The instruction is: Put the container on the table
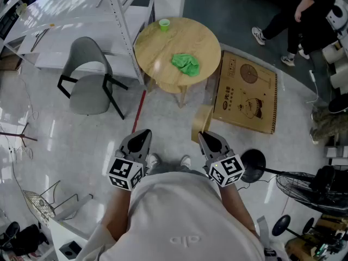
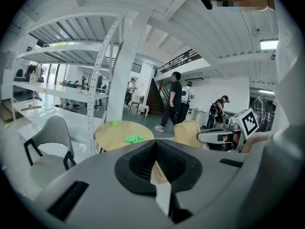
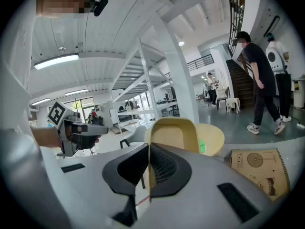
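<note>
When the scene is taken from the head view, the left tool (image 1: 145, 132) and the right tool (image 1: 203, 135) are seen held low in front of the person's body, above the pale floor (image 1: 81, 145). A beige container (image 1: 200, 123) is seen at the tip of the right tool, off the round wooden worktop (image 1: 157, 53), which lies farther ahead. A green cup (image 1: 163, 24) is stood near the worktop's far edge, and a green cloth (image 1: 185, 64) is laid near its middle. A grey chair (image 1: 87, 86) is placed to the left of the worktop, and a flat printed cardboard box (image 1: 247, 91) lies on the floor to its right.

From the left gripper view, the left tool's jaws are shown drawn together with nothing gripped. The worktop and cloth are seen beyond them, and the container is seen to the right, just beside the right tool.

From the right gripper view, the right tool's jaws are shown clamped on the container's near wall. The container is held in the air, with the worktop's edge seen behind it.
</note>
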Motion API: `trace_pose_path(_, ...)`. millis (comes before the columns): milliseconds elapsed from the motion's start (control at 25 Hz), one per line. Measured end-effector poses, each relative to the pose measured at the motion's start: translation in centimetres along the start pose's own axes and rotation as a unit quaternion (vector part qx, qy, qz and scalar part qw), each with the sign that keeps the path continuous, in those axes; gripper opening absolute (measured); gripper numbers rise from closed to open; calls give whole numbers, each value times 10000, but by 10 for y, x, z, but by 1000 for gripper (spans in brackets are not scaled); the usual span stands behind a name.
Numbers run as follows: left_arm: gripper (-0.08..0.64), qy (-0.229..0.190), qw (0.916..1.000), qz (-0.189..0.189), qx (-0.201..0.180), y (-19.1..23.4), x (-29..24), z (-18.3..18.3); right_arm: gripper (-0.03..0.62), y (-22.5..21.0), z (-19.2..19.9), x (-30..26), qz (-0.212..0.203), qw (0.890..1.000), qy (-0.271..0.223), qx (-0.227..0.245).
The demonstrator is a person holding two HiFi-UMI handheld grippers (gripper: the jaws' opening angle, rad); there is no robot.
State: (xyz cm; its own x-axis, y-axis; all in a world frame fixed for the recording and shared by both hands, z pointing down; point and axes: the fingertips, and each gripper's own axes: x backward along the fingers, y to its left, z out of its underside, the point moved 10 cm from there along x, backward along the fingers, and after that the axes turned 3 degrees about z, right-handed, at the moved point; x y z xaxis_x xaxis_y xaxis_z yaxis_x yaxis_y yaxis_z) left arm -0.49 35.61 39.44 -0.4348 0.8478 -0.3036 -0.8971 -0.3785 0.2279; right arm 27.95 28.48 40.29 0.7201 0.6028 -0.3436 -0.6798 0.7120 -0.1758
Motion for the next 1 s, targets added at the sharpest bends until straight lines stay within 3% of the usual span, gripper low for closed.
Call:
trace_pose_path(520, 17, -27, 9998, -155, 110, 92, 49, 8, 35, 71, -13, -63, 191, 9998, 36, 57)
trace_pose_path(760, 15, 195, 9996, -141, 158, 114, 28, 11, 35, 53, -12, -96, 254, 9994, 170, -179)
trace_pose_path(1000, 17, 398, 9986, -309, 167, 148, -30, -9, 35, -3, -25, -155, 201, 9986, 196, -446)
